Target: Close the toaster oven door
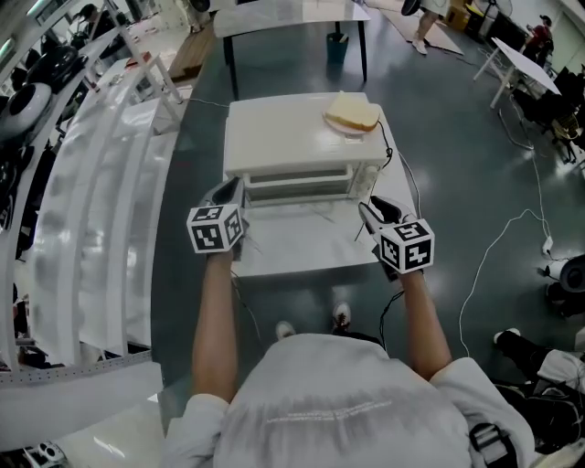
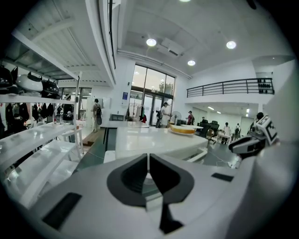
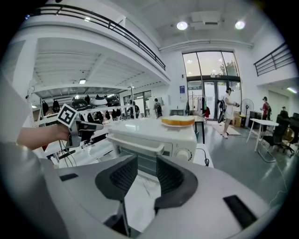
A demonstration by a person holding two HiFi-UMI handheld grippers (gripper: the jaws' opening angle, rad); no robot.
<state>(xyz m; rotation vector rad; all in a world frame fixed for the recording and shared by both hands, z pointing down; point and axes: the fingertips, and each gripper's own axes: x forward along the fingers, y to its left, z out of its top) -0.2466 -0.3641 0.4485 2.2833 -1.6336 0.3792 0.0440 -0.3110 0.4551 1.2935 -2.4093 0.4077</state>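
A white toaster oven [image 1: 292, 137] stands on a small white table [image 1: 302, 247], with a slice of bread on a plate [image 1: 352, 112] on its top. Its door [image 3: 140, 156] stands upright against the front, with the handle bar [image 3: 135, 143] along its top edge. My left gripper [image 1: 228, 190] hovers by the oven's front left corner, its jaws shut with nothing between them [image 2: 148, 161]. Just off the front right corner, my right gripper [image 1: 373, 208] is open and holds nothing [image 3: 146, 170]. Neither gripper touches the door.
A white shelving rack [image 1: 101, 183] runs along the left. A dark table [image 1: 292, 18] and a blue bin [image 1: 338, 46] stand behind the oven. The oven's cord [image 1: 407, 174] and other cables [image 1: 507, 233] trail over the floor at right. People stand far off.
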